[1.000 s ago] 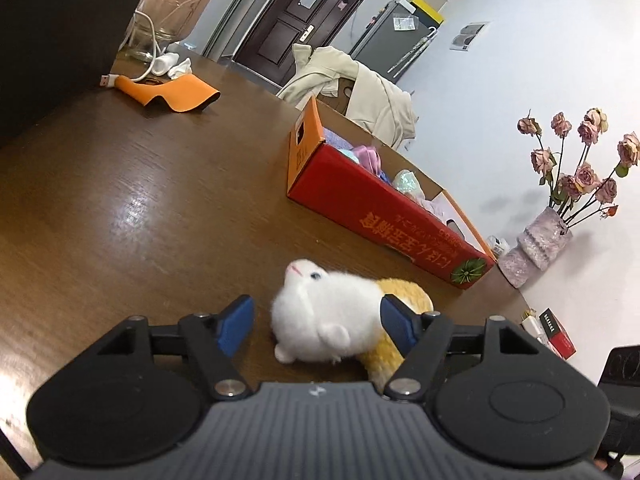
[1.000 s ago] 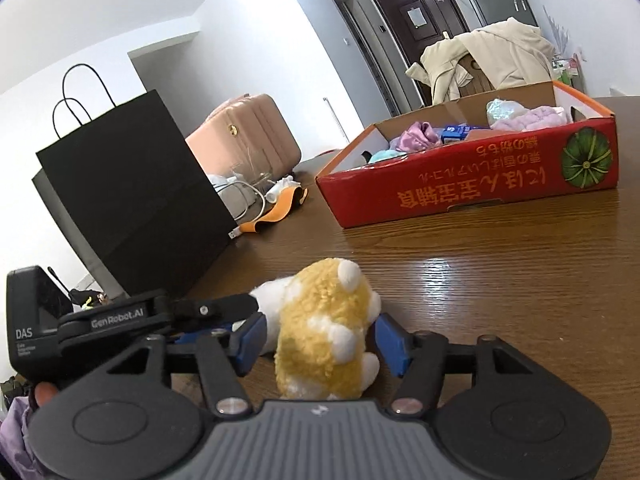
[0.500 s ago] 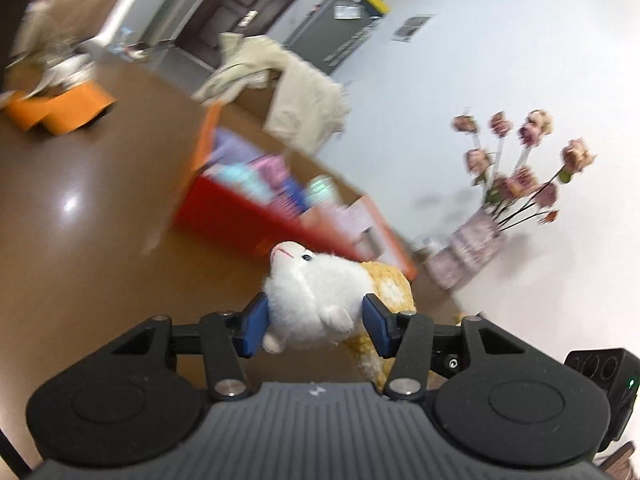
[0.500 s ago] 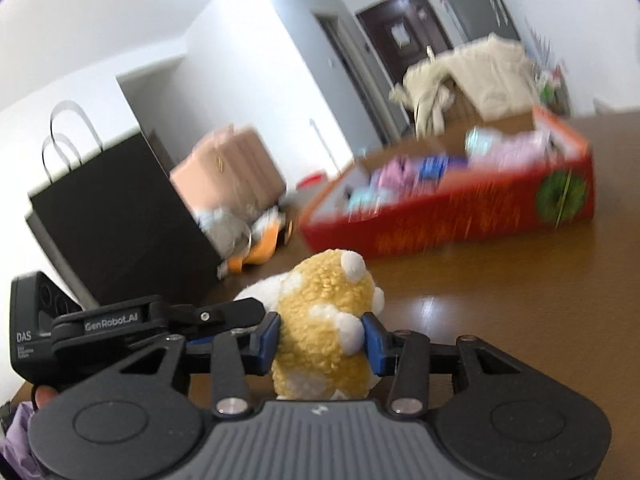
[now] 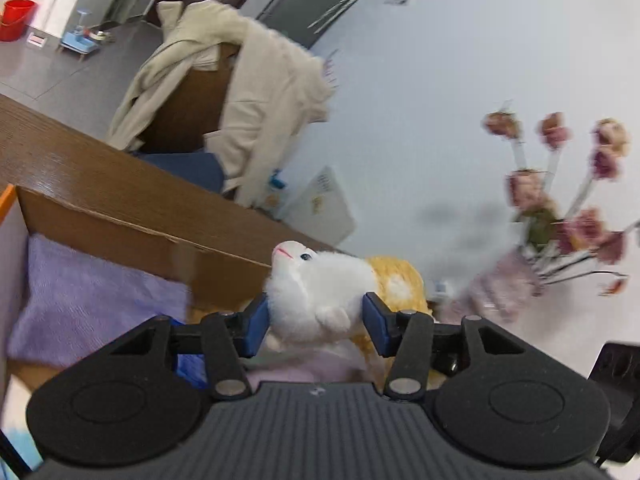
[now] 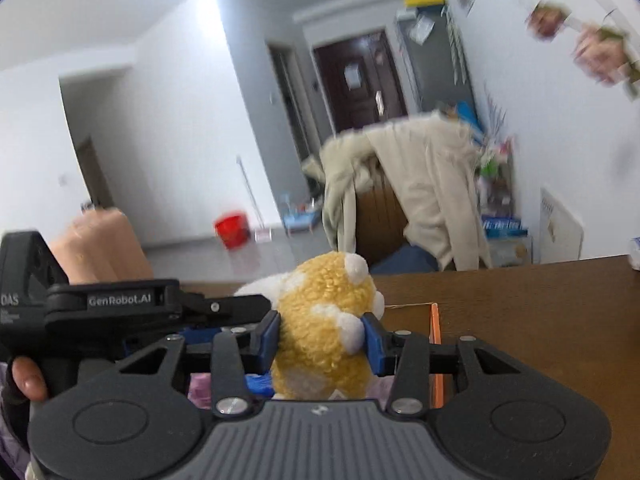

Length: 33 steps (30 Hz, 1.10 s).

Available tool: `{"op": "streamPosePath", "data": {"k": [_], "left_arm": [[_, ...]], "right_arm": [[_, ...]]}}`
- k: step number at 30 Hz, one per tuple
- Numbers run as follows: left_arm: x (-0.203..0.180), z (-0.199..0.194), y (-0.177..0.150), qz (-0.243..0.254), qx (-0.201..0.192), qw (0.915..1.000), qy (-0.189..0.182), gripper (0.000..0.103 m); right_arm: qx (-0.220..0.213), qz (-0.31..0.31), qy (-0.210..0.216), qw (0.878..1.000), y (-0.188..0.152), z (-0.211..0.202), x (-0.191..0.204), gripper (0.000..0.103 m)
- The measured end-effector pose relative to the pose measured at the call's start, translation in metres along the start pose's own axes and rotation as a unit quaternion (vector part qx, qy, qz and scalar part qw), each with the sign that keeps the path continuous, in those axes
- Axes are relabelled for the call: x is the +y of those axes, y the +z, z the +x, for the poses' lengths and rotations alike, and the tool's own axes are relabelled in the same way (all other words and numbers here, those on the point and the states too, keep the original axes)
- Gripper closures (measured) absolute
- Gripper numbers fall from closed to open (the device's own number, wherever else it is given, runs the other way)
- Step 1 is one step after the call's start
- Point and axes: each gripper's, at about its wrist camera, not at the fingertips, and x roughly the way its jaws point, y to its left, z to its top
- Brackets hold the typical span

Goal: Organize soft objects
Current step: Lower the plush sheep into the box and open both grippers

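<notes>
A plush toy (image 5: 320, 280) with a white head and a yellow-orange body hangs in the air, gripped from both sides. My left gripper (image 5: 316, 320) is shut on its white head, blue pads pressed into the fur. My right gripper (image 6: 320, 340) is shut on its yellow-orange rear (image 6: 324, 300). The toy is over the cardboard box (image 5: 120, 240), whose orange rim (image 6: 435, 320) shows beside the right gripper. A purple towel (image 5: 92, 300) and pink cloth lie in the box below. The left gripper's body (image 6: 160, 308) shows at the left of the right wrist view.
The brown table (image 6: 540, 312) runs beyond the box. A vase of pink flowers (image 5: 560, 216) stands at the right by the wall. Behind the table a beige coat (image 5: 248, 92) hangs over a chair. A hand (image 6: 24, 380) holds the left gripper's handle.
Both grippers closed on the plush toy, lifted it off the table and carried it forward; it now hangs over the box, which fills the lower left of the left wrist view.
</notes>
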Motion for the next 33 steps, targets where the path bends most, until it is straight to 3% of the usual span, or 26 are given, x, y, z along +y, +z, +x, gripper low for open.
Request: {"op": "streamPosePath", "data": {"k": [3,8,10,15,20,22,23,28,33], "left_arm": [[0.025,0.001,0.0,0.016,0.006,0.9991,0.04,0.053],[0.045,-0.01,-0.003,0.056,0.022,0.9924,0.107,0.051],[0.044,-0.004,-0.005,0.062,0.034,0.99,0.122,0.05],[0.029,-0.009,-0.004,0.08,0.049,0.9874,0.128,0.05],[0.03,-0.023,-0.002,0.09,0.055,0.9838,0.145,0.049],[0.038,-0.022,-0.003,0.078,0.056,0.9834,0.154,0.04],[0.042,-0.027,-0.004,0.066,0.046,0.9835,0.162,0.036],[0.03,-0.073,-0.005,0.091,0.019,0.9828,0.16,0.034],[0.005,-0.139,-0.001,0.119,-0.025,0.9789,0.164,0.025]], "right_arm": [[0.035,0.031,0.019,0.999,0.003,0.047,-0.017,0.06],[0.109,0.014,0.058,0.992,-0.014,0.102,0.006,0.06],[0.13,0.007,0.054,0.99,-0.02,0.118,0.015,0.059],[0.168,0.042,0.048,0.984,-0.018,0.134,0.007,0.058],[0.181,0.082,0.116,0.973,-0.018,0.119,-0.001,0.058],[0.198,0.092,0.126,0.968,-0.019,0.128,-0.002,0.055],[0.202,0.097,0.112,0.968,-0.021,0.133,-0.001,0.048],[0.141,0.066,0.041,0.987,-0.011,0.105,0.014,0.044],[0.106,0.041,0.012,0.993,0.011,0.047,0.028,0.039]]}}
